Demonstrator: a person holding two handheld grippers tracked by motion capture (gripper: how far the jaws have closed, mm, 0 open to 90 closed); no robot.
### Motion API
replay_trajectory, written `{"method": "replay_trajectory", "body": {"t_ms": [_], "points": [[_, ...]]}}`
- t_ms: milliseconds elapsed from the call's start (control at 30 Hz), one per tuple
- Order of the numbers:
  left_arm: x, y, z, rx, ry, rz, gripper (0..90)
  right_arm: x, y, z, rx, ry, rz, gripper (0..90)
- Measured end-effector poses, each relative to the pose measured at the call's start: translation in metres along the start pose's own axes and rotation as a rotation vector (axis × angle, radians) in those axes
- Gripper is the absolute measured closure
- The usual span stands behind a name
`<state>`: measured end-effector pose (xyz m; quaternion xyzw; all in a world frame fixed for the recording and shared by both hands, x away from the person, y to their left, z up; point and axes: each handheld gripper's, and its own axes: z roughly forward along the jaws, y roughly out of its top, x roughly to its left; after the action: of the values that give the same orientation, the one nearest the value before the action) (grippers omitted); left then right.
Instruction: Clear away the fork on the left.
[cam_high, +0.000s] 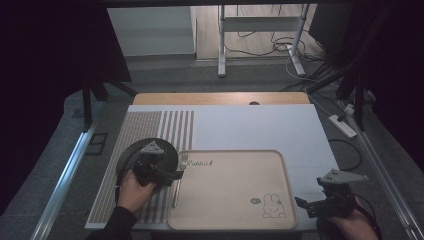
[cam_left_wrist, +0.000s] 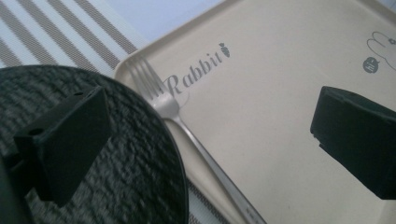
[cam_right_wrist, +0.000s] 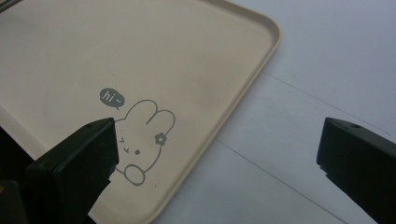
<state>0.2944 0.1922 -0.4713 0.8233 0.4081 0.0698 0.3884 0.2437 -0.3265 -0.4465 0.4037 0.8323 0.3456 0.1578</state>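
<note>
On the left of the table (cam_high: 300, 125), over the grey-and-white striped placemat (cam_high: 165, 125), my left tongs (cam_high: 167, 175) hang with the jaws spread wide and nothing between them. One jaw sits above the round black textured plate (cam_left_wrist: 140, 177), the other above the beige rectangular plastic tray (cam_left_wrist: 261, 107) with the word "Rabbit" printed on it. Between the two lies the slim silver metal fork (cam_left_wrist: 163, 100). Its tines rest inside the tray's upper left corner, just beside the printed word, and its handle runs back along the tray's left edge, close against the plate's rim; whether it touches the plate I cannot tell.

As I judge it, the work is setting out plate and fork, and it is at an early or middle stage. The plate lies on the placemat with nothing on it, and the fork is only half lodged on the tray, not gripped. What seems left is to close on the fork or the plate and give it its place.

The tray holds nothing besides the fork's head; its floor is bare down to the rabbit drawing (cam_right_wrist: 140, 140) near its lower right corner.

At the right, my right tongs (cam_high: 312, 202) wait off the tray's corner above the white mat, jaws wide apart, gripping nothing.
</note>
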Motion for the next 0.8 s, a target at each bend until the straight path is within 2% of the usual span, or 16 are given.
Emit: {"method": "replay_trajectory", "body": {"t_ms": [267, 533, 800], "points": [[0.002, -0.013, -0.014, -0.018, -0.004, -0.035, 0.0, 0.000, 0.000, 0.000, 0.004, -0.001, -0.002, 0.0], [0.003, -0.025, -0.028, -0.045, 0.005, -0.052, 0.0, 0.001, 0.000, 0.000, 0.003, 0.000, -0.004, 0.0], [-0.001, -0.034, -0.038, -0.052, 0.033, -0.050, 0.0, 0.001, 0.000, 0.000, 0.002, -0.001, -0.001, 0.0]]}}
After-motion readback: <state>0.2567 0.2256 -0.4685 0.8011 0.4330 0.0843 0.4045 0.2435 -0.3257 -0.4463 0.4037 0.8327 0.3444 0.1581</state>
